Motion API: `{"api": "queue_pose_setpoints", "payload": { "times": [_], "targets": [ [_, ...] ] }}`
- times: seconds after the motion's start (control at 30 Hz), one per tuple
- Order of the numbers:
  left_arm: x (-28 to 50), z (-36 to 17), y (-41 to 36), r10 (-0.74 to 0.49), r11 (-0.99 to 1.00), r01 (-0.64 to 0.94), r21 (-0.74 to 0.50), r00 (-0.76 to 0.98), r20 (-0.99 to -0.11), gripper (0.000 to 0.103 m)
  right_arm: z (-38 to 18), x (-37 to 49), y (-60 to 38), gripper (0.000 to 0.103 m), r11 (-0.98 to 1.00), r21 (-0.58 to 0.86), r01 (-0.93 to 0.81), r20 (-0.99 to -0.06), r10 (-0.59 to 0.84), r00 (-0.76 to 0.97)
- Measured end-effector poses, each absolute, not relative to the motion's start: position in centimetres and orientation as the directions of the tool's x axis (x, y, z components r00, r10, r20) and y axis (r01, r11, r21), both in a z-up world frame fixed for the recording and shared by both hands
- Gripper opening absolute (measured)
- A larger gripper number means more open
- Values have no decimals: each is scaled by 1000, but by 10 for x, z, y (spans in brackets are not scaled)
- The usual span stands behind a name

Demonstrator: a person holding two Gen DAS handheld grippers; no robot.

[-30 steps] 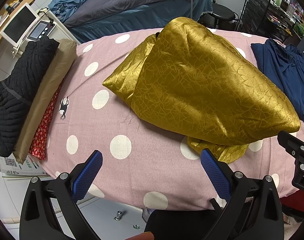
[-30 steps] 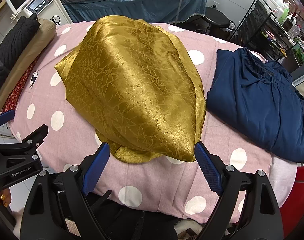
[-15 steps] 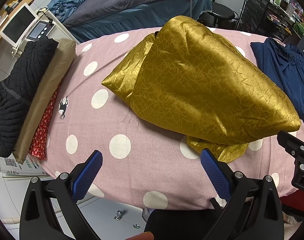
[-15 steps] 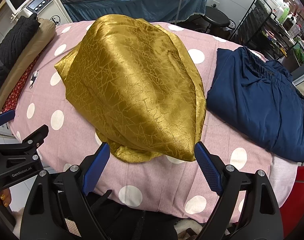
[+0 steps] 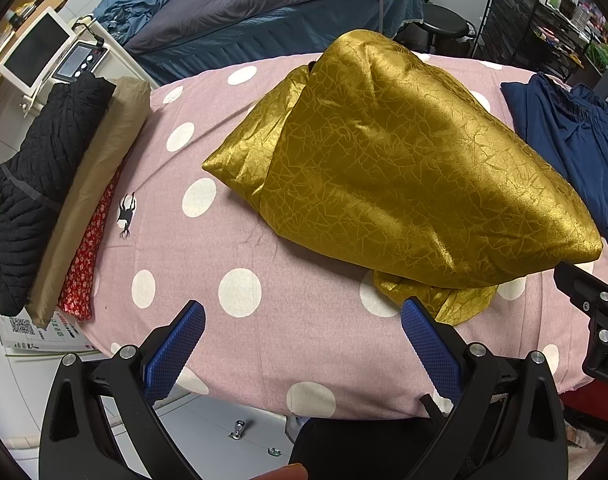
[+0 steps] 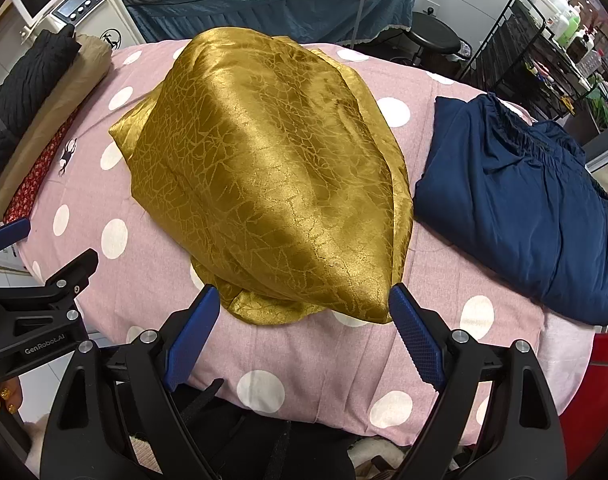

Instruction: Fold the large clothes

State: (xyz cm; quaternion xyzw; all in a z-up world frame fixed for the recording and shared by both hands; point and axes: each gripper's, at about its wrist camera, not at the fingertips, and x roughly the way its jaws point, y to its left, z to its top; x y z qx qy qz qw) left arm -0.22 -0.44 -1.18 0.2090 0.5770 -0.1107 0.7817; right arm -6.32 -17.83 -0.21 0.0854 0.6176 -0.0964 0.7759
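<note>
A shiny gold garment [image 5: 392,168] [image 6: 271,176] lies folded in a mound on the pink polka-dot table cover [image 5: 231,248] [image 6: 312,364], a loose end sticking out at its near edge. My left gripper [image 5: 299,344] hovers open over the cover's near edge, left of that loose end, holding nothing. Just in front of the garment's near tip my right gripper [image 6: 299,332] stands open and empty. Each gripper shows at the edge of the other's view.
A navy garment [image 6: 516,200] lies folded right of the gold one. A stack of black, tan and red-patterned folded clothes [image 5: 55,192] sits along the table's left edge. Behind are a bed [image 5: 263,8], a black stool [image 6: 436,36] and a wire rack [image 6: 552,40].
</note>
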Motion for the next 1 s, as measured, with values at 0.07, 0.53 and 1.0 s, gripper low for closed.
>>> {"api": "queue_pose_setpoints", "payload": {
  "times": [0.07, 0.53, 1.0],
  "targets": [
    [-3, -12, -4, 69, 888, 414, 200, 310, -948, 96, -2, -63, -178, 85, 967, 12, 254, -975, -45, 218],
    [1, -23, 6, 1, 912, 401, 85, 204, -979, 96, -8, -57, -181, 85, 973, -20, 231, -972, -73, 224],
    [1, -51, 56, -137, 972, 196, -126, 42, -990, 95, -32, 45, -195, 85, 988, 123, 93, -944, 87, 319]
  ]
}}
